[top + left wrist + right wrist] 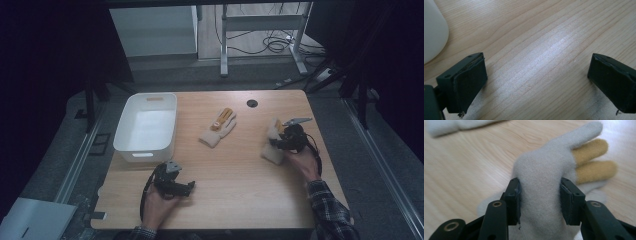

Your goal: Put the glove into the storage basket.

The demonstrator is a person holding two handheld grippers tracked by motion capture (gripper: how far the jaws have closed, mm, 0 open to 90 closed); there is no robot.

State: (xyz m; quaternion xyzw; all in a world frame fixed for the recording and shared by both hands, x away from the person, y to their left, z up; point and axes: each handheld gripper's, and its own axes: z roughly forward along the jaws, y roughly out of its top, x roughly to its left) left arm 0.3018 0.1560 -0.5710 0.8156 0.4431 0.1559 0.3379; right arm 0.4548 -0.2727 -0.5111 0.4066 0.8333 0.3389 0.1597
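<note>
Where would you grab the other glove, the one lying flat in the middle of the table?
Probably at the cuff end of the glove, the thick bunched part nearest the person. It lies flat, fingers pointing away toward the far edge, so come from above with the free left tongs, one jaw on each side of the cuff.

The second glove [454, 126] lies blurred, cut off by the top edge.
</note>
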